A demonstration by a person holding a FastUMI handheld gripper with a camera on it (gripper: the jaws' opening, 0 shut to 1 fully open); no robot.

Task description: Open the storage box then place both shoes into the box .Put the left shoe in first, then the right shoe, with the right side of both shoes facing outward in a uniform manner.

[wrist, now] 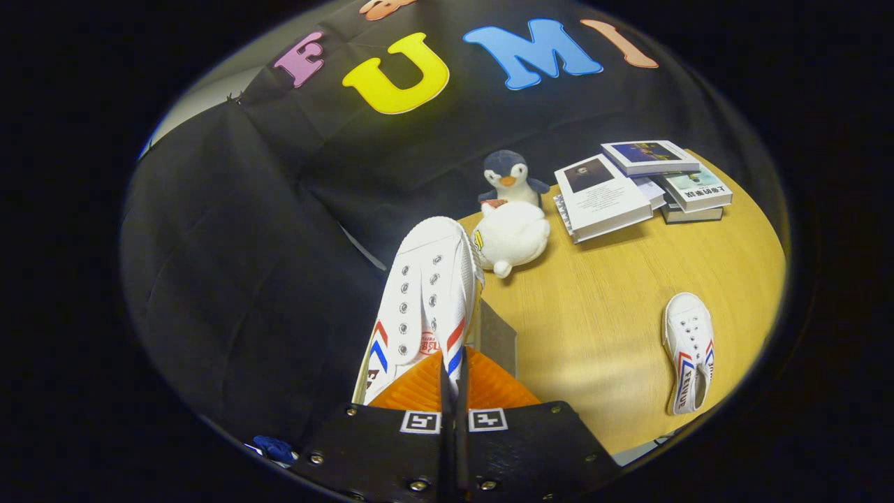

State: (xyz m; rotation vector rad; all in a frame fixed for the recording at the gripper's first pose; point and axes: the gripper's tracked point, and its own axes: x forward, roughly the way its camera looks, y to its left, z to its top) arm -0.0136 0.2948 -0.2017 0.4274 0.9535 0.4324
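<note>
Gripper view looks forward over the two orange fingers (419, 391), which are drawn almost fully together, with only a thin dark slit between them, pinched on the rear of a white canvas shoe (426, 293). The gripper (452, 374) carries this held shoe lifted off the table, its toe pointing away toward the plush toys and its eyelets and red-and-blue stripes facing up; gripping it at the heel end keeps the long body out in front, which looks like a sensible hold for sliding it toe-first or sideways into a box. I judge this to be the first shoe on its way, since the second shoe (689, 353) lies on its own well off to the right on the wooden table (601, 314), sole down and untouched. The storage box itself I cannot make out with any certainty; a grey panel just under the held shoe may belong to it. Beyond the shoe's toe sit a white plush toy (511, 237) and a penguin plush (511, 178), touching, and to their right a loose stack of books (639, 185). The tabletop is pale, smooth wood grain, with black cloth hanging behind and to the left.
</note>
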